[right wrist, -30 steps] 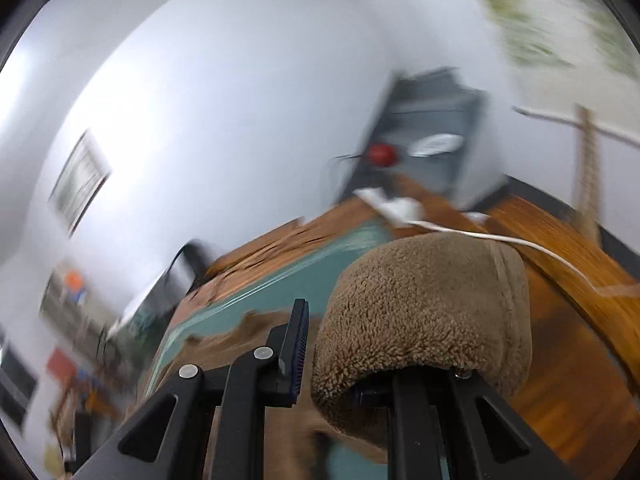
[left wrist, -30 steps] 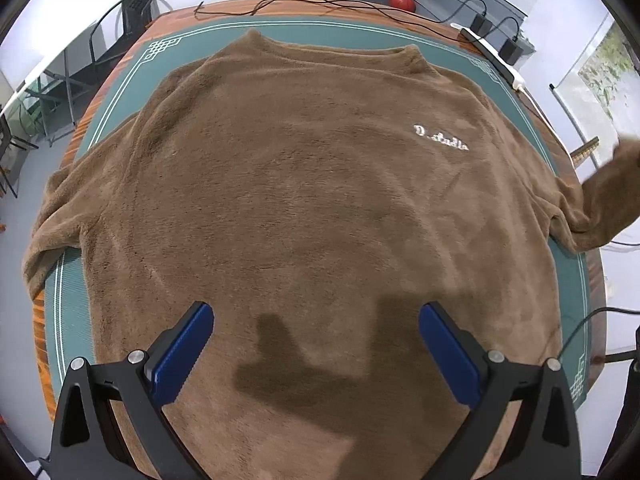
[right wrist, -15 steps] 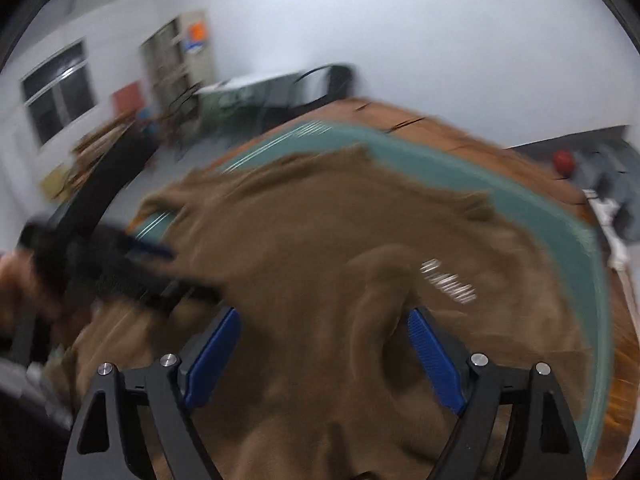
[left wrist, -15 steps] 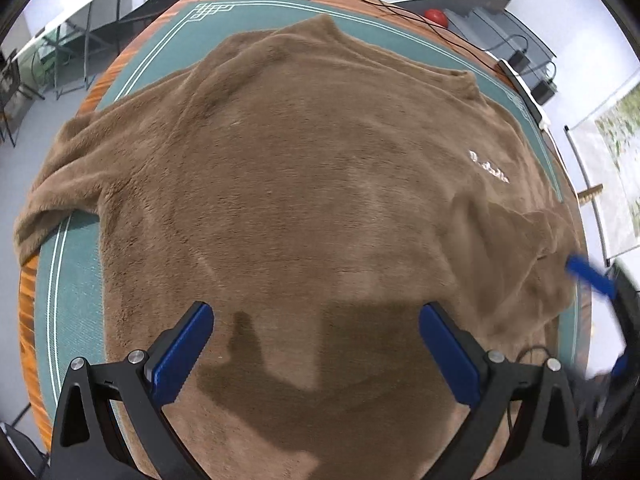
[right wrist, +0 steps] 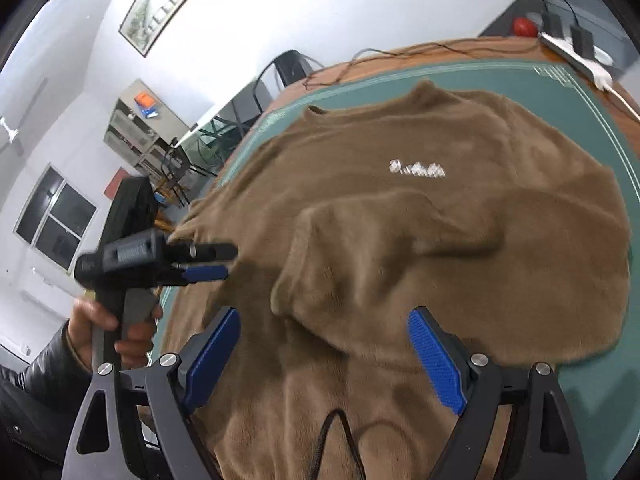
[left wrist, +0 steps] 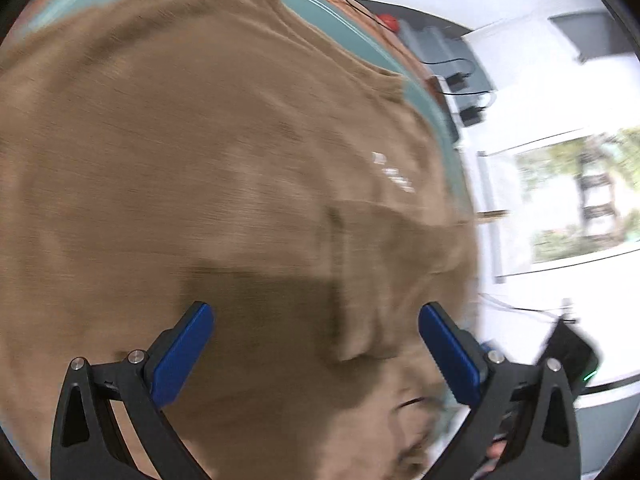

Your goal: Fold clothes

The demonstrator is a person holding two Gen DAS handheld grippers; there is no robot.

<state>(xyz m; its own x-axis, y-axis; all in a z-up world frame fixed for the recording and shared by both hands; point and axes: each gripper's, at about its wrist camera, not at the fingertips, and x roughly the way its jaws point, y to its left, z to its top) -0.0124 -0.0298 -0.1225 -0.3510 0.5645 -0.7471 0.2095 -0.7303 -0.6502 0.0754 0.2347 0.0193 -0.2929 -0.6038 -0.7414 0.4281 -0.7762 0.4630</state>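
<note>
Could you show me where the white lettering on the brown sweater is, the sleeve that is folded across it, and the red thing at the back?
white lettering (right wrist: 417, 169): right wrist view, middle of the word.
folded sleeve (right wrist: 360, 248): right wrist view, middle of the sleeve lying on the sweater's front.
red thing (right wrist: 525, 26): right wrist view, its centre, beyond the table.

Brown fleece sweater (right wrist: 400, 240) is lying front-up, spread flat over the green mat (right wrist: 592, 92) on the counter, neckline (right wrist: 368, 108) pointing at the far edge. White embroidered lettering (right wrist: 416, 169) is showing on the chest. 1 sleeve (right wrist: 360, 240) is lying folded in across the body, cuff end bunching near the lower middle. The opposite side is trailing off toward the mat's edge. Fabric is looking thick, fuzzy, slightly rumpled near the fold.
</note>
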